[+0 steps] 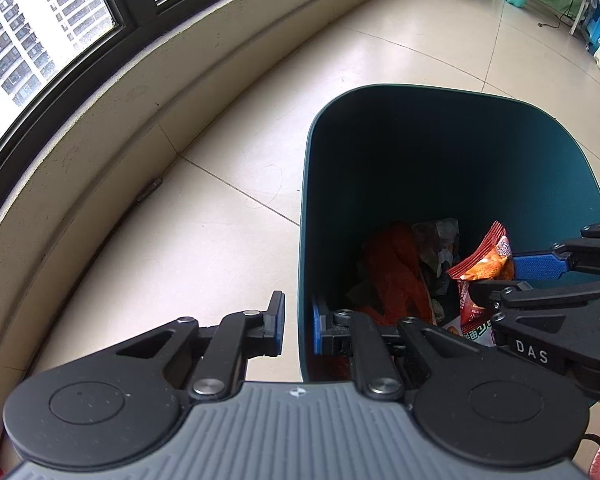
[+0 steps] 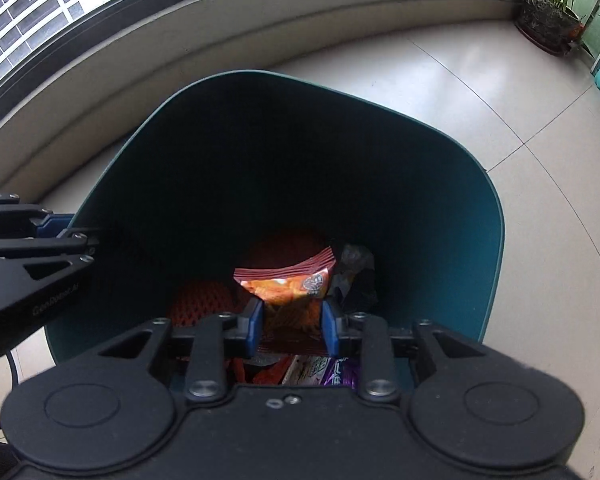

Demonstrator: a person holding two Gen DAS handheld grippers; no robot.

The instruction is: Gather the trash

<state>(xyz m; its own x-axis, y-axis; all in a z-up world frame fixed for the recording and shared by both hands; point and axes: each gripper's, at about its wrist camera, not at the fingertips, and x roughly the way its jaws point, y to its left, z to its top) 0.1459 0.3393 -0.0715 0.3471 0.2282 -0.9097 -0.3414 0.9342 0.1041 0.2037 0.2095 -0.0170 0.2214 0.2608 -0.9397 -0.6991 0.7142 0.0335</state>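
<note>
Two grippers work at the teal bin (image 2: 480, 216): the left gripper (image 1: 298, 326) is clamped on its rim, while the right gripper (image 2: 292, 326) pinches an orange snack bag (image 2: 288, 280) over the opening, a light, crinkly, slippery thing best held by its flat middle.

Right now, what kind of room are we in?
Probably an enclosed apartment balcony or sunroom: a curved dark-framed window overlooks high-rise blocks, a pale tiled floor runs beneath it, and a potted plant stands in the far corner.
</note>
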